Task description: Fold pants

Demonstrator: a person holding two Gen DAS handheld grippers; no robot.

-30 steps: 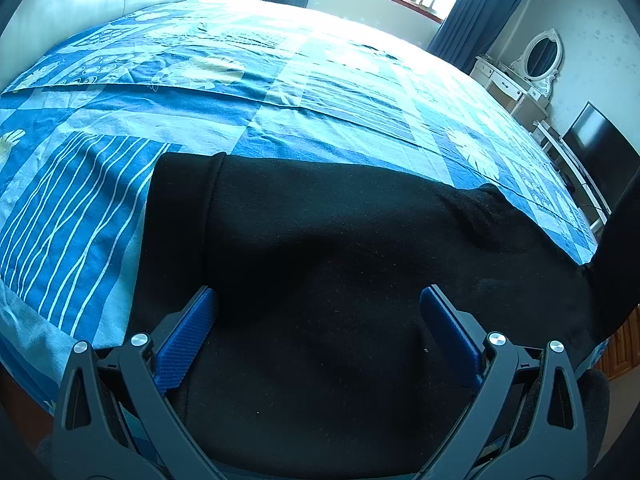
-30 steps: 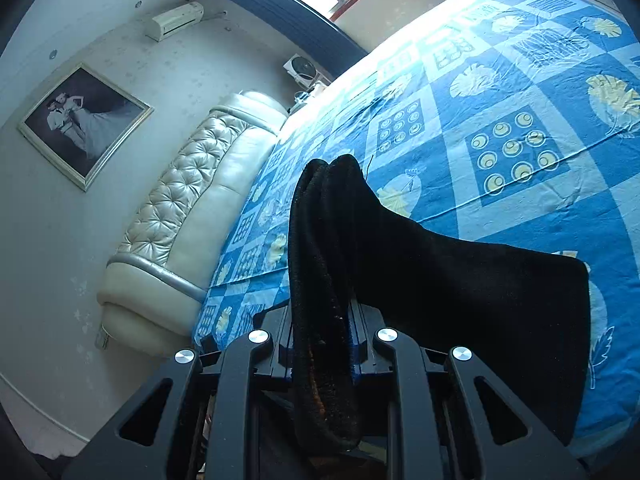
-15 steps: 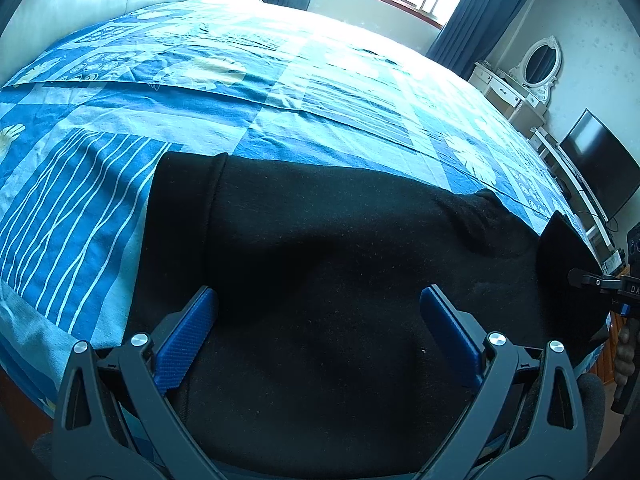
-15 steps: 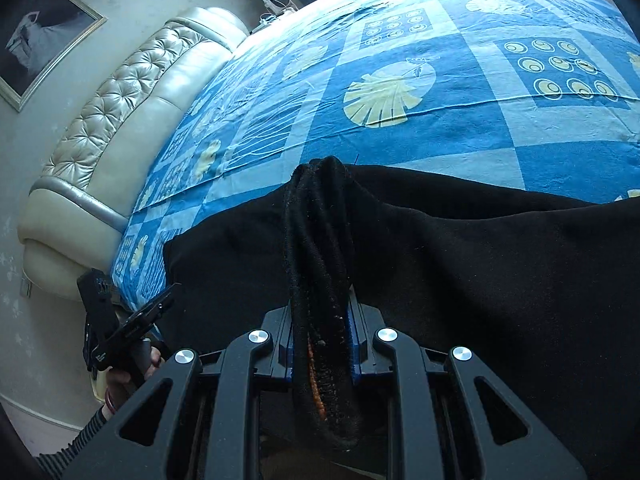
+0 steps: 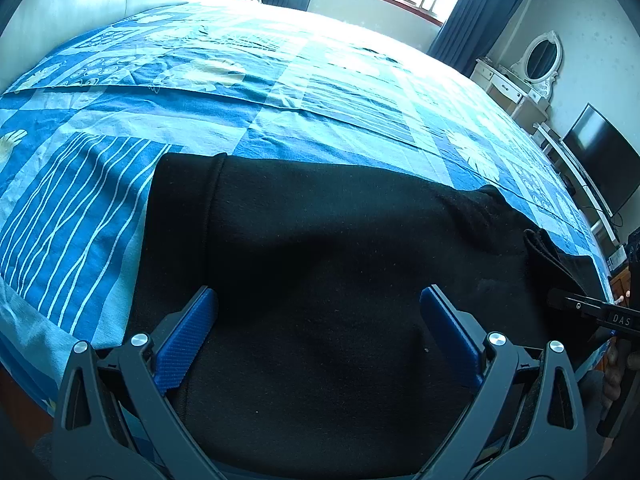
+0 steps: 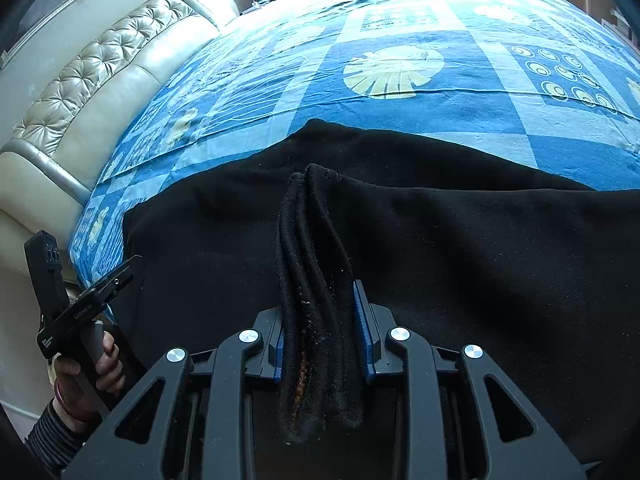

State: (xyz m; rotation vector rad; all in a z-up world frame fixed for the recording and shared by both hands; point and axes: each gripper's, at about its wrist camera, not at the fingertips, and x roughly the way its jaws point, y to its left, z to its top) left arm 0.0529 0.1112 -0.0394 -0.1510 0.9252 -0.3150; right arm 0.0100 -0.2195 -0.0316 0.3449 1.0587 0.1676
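Black pants [image 5: 320, 240] lie spread across the near edge of the bed, their waistband end at the left. My left gripper [image 5: 318, 300] hovers just over them, open wide, its blue pads [image 5: 188, 340] clear of the cloth. In the right wrist view a bunched fold of the pants [image 6: 316, 280] stands between the jaws of my right gripper [image 6: 318, 300], which are opening; the blue pads [image 6: 364, 332] have drawn back from the loosened bundle. The fold's far end rests on the pants [image 6: 500, 260] beneath. My left gripper [image 6: 80, 308] shows at the left edge, held by a hand.
A blue patchwork bedspread [image 5: 280, 80] covers the bed. A padded cream headboard [image 6: 100, 80] runs along the left. A white dressing table [image 5: 520, 80] and a dark TV [image 5: 600, 160] stand by the right wall. My right gripper [image 5: 592, 308] reaches in from the right edge.
My right gripper swung down and carried the fold of pants onto the rest of the garment, then its jaws parted. The left gripper stayed still.
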